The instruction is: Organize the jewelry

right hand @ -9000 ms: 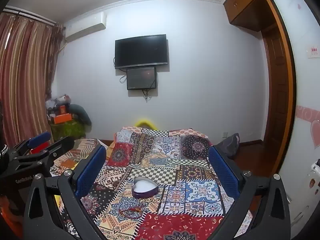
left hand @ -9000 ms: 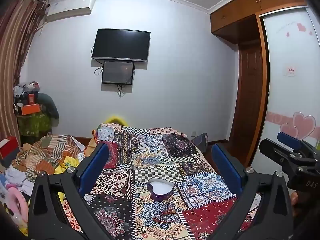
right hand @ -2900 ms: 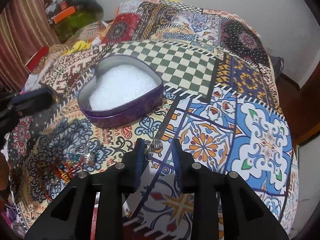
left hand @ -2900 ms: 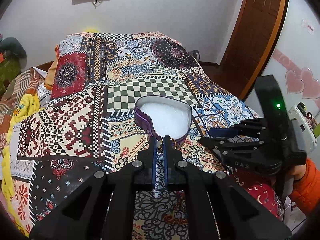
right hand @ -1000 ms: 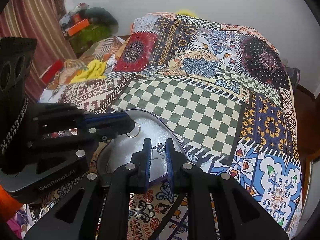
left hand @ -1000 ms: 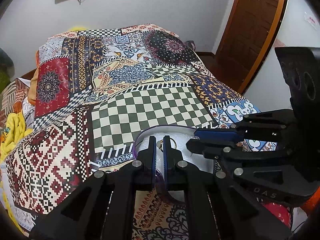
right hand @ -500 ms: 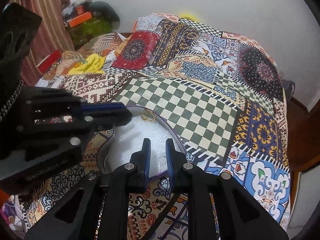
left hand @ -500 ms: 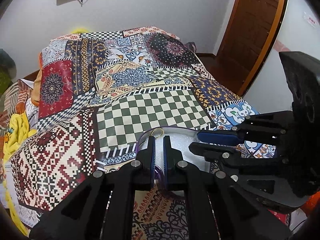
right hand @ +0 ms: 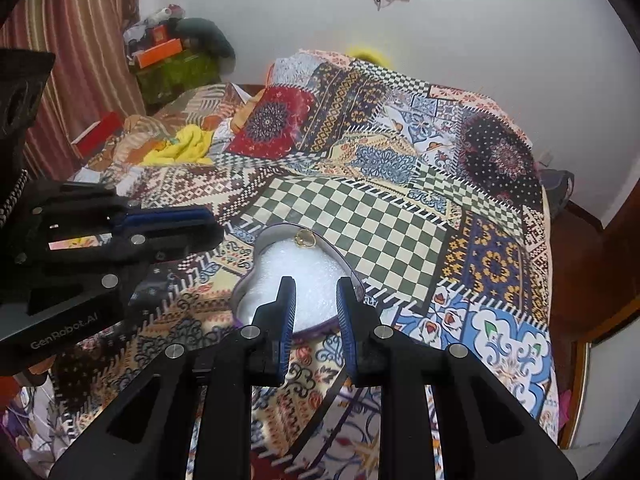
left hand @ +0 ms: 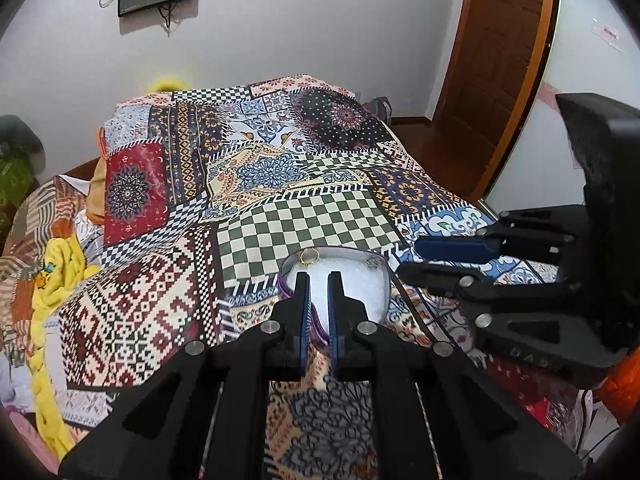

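Note:
A purple heart-shaped tin (left hand: 285, 288) (right hand: 362, 286) with white foam inside sits on the patchwork bedspread. A gold ring (left hand: 309, 256) (right hand: 305, 237) lies on the foam at the tin's far edge. A small silver piece (left hand: 373, 263) lies on the foam at the right. My left gripper (left hand: 318, 280) hangs just above the tin, jaws slightly apart and empty. My right gripper (right hand: 315, 286) is open and empty over the tin's near side. Each gripper shows in the other's view, the right gripper (left hand: 416, 258) and the left gripper (right hand: 212, 226).
The patchwork bedspread (left hand: 304, 216) covers the bed. Yellow cloth and piled clothes (left hand: 60, 264) lie along the left side. A wooden door (left hand: 496, 60) stands at the right, screens hang on the far wall, striped curtains (right hand: 72, 40) at left.
Both grippers have let go of their jewelry, which now lies in the tin. Both grippers have drawn back a little and the right jaws have opened wider.

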Demonstrator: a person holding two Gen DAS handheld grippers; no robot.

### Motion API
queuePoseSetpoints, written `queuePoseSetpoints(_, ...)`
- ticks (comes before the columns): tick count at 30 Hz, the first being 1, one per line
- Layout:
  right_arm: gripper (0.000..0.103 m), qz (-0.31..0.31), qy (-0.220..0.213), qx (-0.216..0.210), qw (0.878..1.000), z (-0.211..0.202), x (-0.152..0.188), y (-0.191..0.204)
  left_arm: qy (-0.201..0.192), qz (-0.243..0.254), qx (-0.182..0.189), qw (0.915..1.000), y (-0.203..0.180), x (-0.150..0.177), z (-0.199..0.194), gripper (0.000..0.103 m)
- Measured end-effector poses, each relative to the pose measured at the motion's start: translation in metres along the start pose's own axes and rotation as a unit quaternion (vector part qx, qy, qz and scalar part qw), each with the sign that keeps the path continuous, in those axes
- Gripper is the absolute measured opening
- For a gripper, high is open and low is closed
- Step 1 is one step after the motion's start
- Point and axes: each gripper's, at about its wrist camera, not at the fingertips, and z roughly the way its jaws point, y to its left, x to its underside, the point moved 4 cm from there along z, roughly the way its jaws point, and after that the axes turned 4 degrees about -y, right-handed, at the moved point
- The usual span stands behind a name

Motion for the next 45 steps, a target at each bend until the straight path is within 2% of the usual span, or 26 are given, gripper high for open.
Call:
queuePoseSetpoints(5,0.021,0.006,-0.011,0.003,1.0,-0.023,0.004,0.005,-0.002,-0.006,-0.003,1.0,-0.002,0.008,-0.019,0.008)
queuePoseSetpoints(10,0.036,0.014,-0.021,0.006,1.0,-0.041,0.013,0.011,0.004,-0.014,-0.007,0.9999,-0.002,0.023,-0.034,0.016)
queuePoseSetpoints(18,0.036,0.022,-0.012,0.01,1.0,-0.052,0.035,0.02,0.033,-0.021,-0.007,0.9992,-0.004,0.058,-0.042,0.017)
queuePoseSetpoints(29,0.036,0.031,0.019,0.015,0.999,-0.048,0.074,0.03,0.091,-0.031,0.009,0.9953,-0.015,0.109,-0.027,0.017)
queuePoseSetpoints(32,0.036,0.032,0.026,0.017,0.999,-0.047,0.083,0.032,0.105,-0.046,0.015,0.9932,-0.015,0.12,-0.018,0.017)
queuePoseSetpoints(37,0.036,0.035,0.031,0.017,0.999,-0.046,0.09,0.031,0.09,-0.08,0.023,0.9924,-0.015,0.127,-0.014,0.017)
queuePoseSetpoints(41,0.036,0.042,0.034,0.014,0.998,-0.044,0.092,0.03,0.084,-0.072,0.013,0.9937,-0.02,0.129,-0.013,0.017)
queuePoseSetpoints(45,0.036,0.046,0.035,0.012,0.998,-0.043,0.094,0.03,0.086,-0.065,0.02,0.994,-0.024,0.129,-0.014,0.007)
